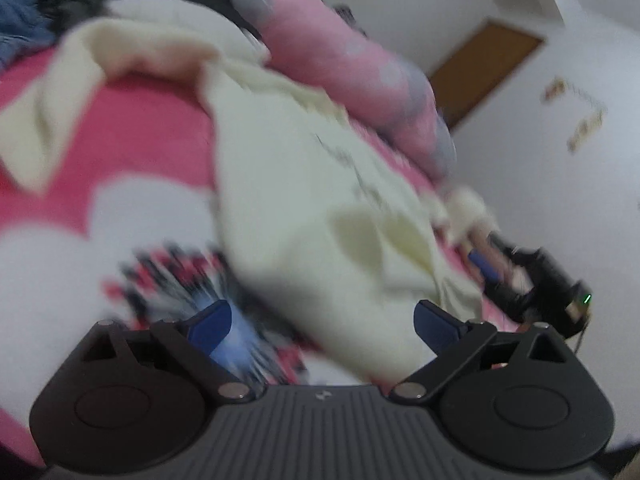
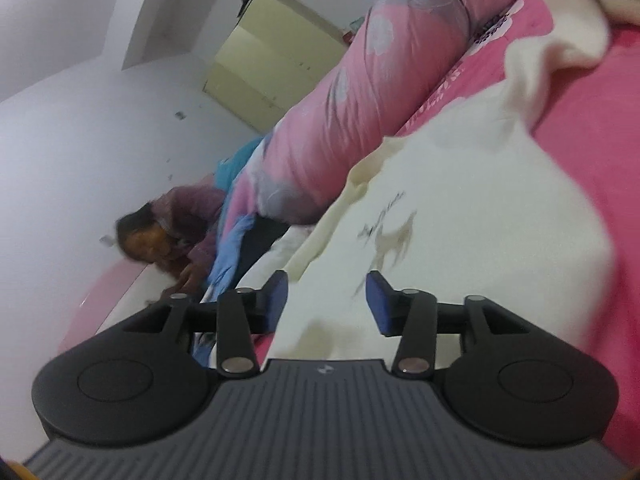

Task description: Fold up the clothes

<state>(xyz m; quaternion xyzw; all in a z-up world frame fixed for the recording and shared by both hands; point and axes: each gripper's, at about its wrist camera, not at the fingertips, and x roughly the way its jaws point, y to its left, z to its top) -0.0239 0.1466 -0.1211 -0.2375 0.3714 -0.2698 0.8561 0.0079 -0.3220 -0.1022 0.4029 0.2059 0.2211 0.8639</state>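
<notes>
A cream sweater (image 1: 296,184) lies spread on the pink bed sheet (image 1: 132,132), one sleeve (image 1: 52,120) bent out to the left. My left gripper (image 1: 322,322) is open and empty just above the sweater's near edge. The other gripper (image 1: 536,284) shows at the right of this view, at the sweater's far edge. In the right wrist view the sweater (image 2: 460,200) carries a small deer print (image 2: 394,240). My right gripper (image 2: 327,298) is open, its blue pads over the sweater's near edge, holding nothing. Both views are blurred.
A rolled pink floral quilt (image 2: 360,96) lies along the far side of the sweater; it also shows in the left wrist view (image 1: 340,48). A person (image 2: 160,232) sits by the wall. A yellow cabinet (image 2: 272,68), a brown door (image 1: 484,68), and blue clothes (image 1: 20,16) are around.
</notes>
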